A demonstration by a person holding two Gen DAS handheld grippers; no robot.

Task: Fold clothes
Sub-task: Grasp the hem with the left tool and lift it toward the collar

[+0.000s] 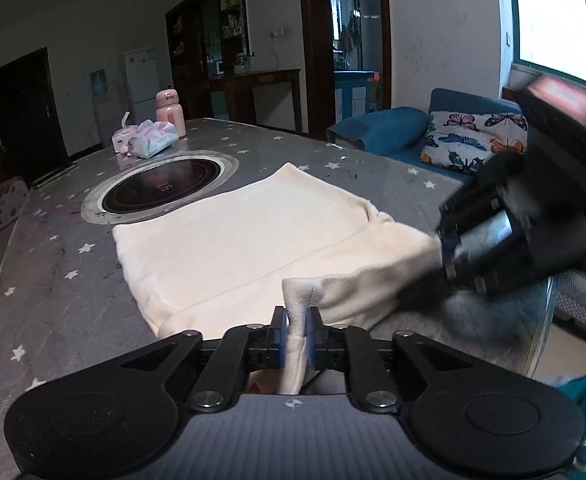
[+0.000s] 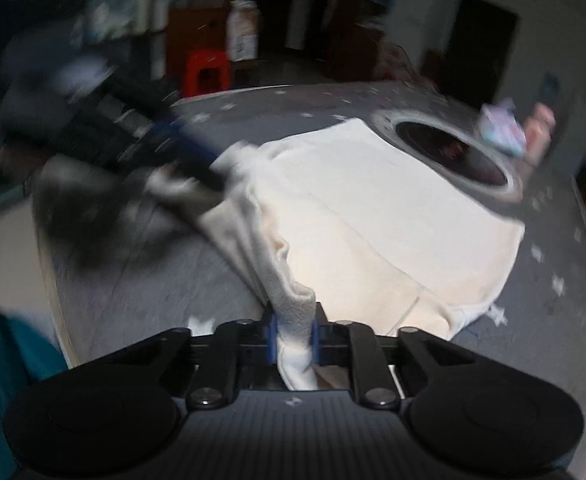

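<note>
— Pinching the near edge, both of them? What does the left gripper (image 1: 297, 326) have?

— A bunched fold of the cream garment (image 1: 237, 236), squeezed between its blue pads (image 1: 279, 330). The jaws are nearly closed, with only the thickness of the cloth between them.

— And the right gripper (image 2: 293, 330)?

— Same story in its own view: a thick wad of the same cream cloth (image 2: 373, 216) is clamped between its blue pads (image 2: 269, 334), and the jaws are drawn in tight on it. From the left wrist view the right gripper (image 1: 447, 254) shows off to the right, blurred, its tips at the garment's corner.

— Where is the garment lying?

— Spread flat on the grey star-print tablecloth (image 1: 45, 280), most of it smooth, with the near edge lifted between the two grippers. Its far edge runs just beside the round inset cooktop (image 1: 161, 190) in the table, overlapping the metal ring slightly in the right wrist view.

— Anything else on the table?

— A pink lidded bottle (image 1: 169, 112) and a soft pack of wipes (image 1: 153, 144) stand together at the far side, well apart from the cloth. Past the table's right edge there is a blue sofa (image 1: 381, 128) with a butterfly-print cushion (image 1: 469, 140).

— Is the right wrist view sharp?

— No, heavily blurred at the left, where the left gripper (image 2: 209, 168) is only a dark smear against the cloth.
</note>
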